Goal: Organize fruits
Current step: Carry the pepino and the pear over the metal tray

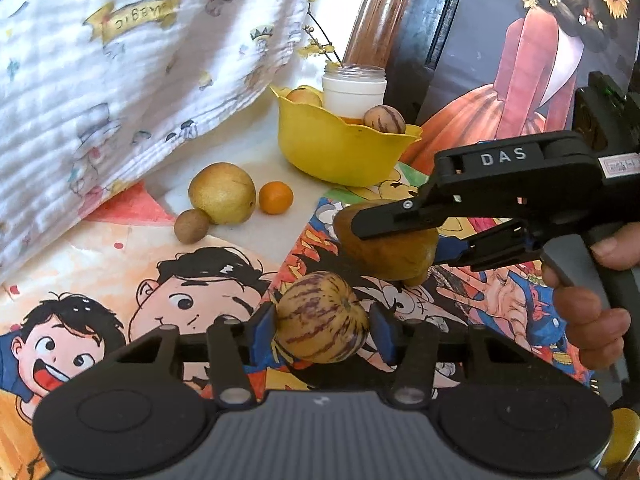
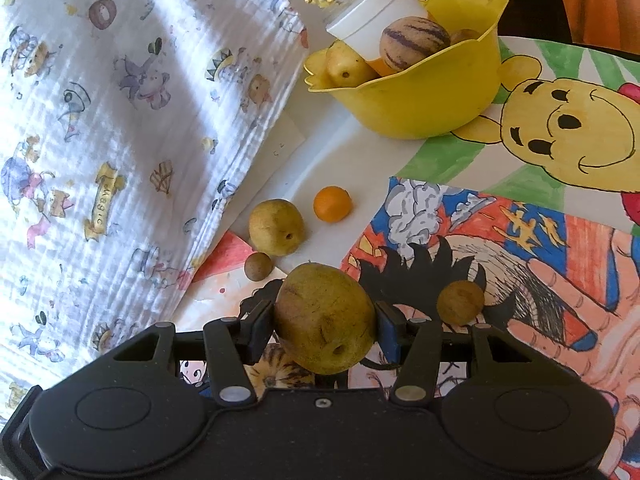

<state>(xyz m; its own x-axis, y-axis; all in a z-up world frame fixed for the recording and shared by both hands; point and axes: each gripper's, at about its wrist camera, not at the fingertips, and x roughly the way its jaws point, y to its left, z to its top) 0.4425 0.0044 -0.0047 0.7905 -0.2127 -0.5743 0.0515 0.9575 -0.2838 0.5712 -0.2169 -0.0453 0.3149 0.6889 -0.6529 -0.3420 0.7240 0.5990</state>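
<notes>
A: L gripper (image 1: 322, 330)?
B: Pinching striped fruit (image 1: 322, 318), blue pads (image 1: 262, 330) touching both sides. Low in front of own cam, over cartoon mat (image 1: 120, 280). Can't tell if resting on mat or lifted off it.

A: R gripper (image 2: 323, 330)?
B: Clamped on brown pear (image 2: 324, 318), one pad per side, dimpled end facing cam. In L cam: held clear above mat, just beyond striped fruit, w/ hand (image 1: 592, 304) wrapped round handle & trigger.

A: Yellow bowl (image 2: 420, 96)?
B: At back of table, upright, near printed cloth (image 2: 100, 120), well apart from both grippers. Holding white jar (image 2: 376, 12) w/ flower twig, plus second striped fruit (image 2: 414, 42) & bowl pear (image 2: 346, 66) at rim level. Bit of sth orange btwn those two, too hidden to name.

A: Loose fruit on table?
B: Big yellow pear (image 1: 222, 204) by cloth edge. Small brown fruit (image 1: 191, 226) right up against it on near side; touching or not, can't tell. Orange (image 1: 276, 198) just beside pear on bowl side, apart from bowl itself. Other small brown fruit (image 2: 460, 302) on mat near R gripper's right finger, seen in R cam only.
</notes>
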